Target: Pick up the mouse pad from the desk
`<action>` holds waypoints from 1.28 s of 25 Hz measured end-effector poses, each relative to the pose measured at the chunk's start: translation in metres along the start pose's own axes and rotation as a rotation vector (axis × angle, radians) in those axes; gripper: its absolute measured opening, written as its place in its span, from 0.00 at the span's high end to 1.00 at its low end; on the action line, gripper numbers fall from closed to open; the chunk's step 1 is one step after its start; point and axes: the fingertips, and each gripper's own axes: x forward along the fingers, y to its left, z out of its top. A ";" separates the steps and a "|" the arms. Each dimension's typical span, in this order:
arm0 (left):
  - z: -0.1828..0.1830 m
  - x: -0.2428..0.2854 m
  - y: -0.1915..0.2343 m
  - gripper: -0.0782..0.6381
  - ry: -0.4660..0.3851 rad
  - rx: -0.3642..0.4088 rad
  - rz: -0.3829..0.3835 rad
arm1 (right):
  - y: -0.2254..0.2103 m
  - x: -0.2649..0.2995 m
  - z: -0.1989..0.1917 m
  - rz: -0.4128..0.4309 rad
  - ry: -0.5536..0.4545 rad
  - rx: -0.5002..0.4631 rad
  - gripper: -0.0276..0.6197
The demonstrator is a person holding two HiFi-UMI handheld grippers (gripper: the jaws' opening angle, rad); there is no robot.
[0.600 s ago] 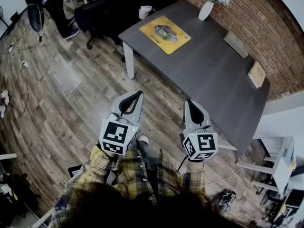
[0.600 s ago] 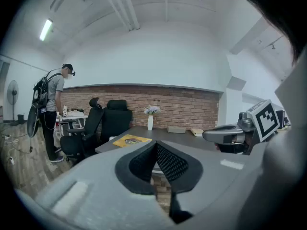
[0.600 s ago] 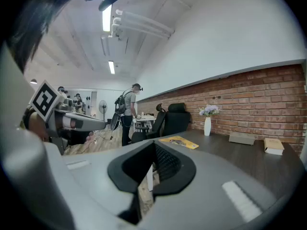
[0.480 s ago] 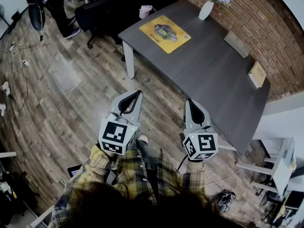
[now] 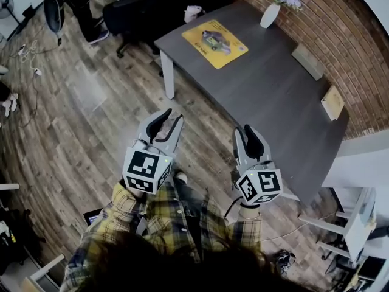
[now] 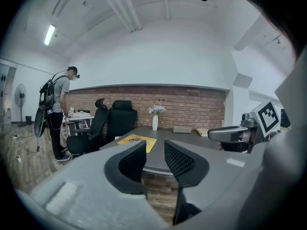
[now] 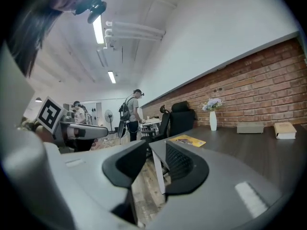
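The mouse pad (image 5: 214,43) is yellow with a dark picture in its middle. It lies flat near the far left corner of the dark desk (image 5: 273,102). The left gripper (image 5: 172,115) and the right gripper (image 5: 248,130) hang over the floor, jaws slightly apart, nothing between them. Only the gripper views show the ceiling lamps (image 7: 100,28). Compared with the earlier frame, the left tips stand wider apart.

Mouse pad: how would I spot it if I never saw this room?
Find the long dark desk beside the brick wall. The mouse pad lies flat near its far end, close to the black chairs. It is the only bright yellow thing there; the vase nearby is white and stands upright.
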 end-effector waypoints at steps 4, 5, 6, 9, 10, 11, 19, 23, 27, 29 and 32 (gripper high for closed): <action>0.000 0.004 0.016 0.67 0.002 0.001 0.038 | 0.001 0.017 -0.003 0.033 0.020 0.007 0.72; 0.000 0.006 0.022 0.65 0.002 -0.001 0.047 | 0.001 0.022 -0.004 0.040 0.025 0.009 0.70; 0.000 0.008 0.027 0.64 0.000 -0.004 0.056 | 0.001 0.027 -0.005 0.044 0.029 0.012 0.68; 0.000 0.017 0.043 0.59 -0.003 -0.013 0.070 | -0.002 0.043 -0.005 0.051 0.041 0.017 0.61; 0.000 0.020 0.048 0.58 -0.003 -0.016 0.071 | -0.002 0.049 -0.005 0.053 0.046 0.018 0.59; 0.000 0.024 0.054 0.58 -0.001 -0.021 0.072 | -0.002 0.055 -0.005 0.054 0.051 0.019 0.58; 0.003 0.063 0.120 0.51 0.031 -0.033 0.053 | 0.010 0.135 -0.002 0.067 0.079 0.029 0.52; 0.013 0.089 0.163 0.50 0.045 -0.030 0.032 | 0.018 0.185 0.006 0.067 0.086 0.033 0.51; 0.025 0.116 0.200 0.49 0.047 -0.023 0.005 | 0.023 0.229 0.017 0.052 0.080 0.029 0.50; 0.029 0.127 0.214 0.48 0.047 -0.023 -0.009 | 0.024 0.245 0.020 0.040 0.080 0.027 0.49; 0.035 0.140 0.234 0.48 0.042 -0.025 -0.029 | 0.025 0.266 0.025 0.016 0.081 0.026 0.49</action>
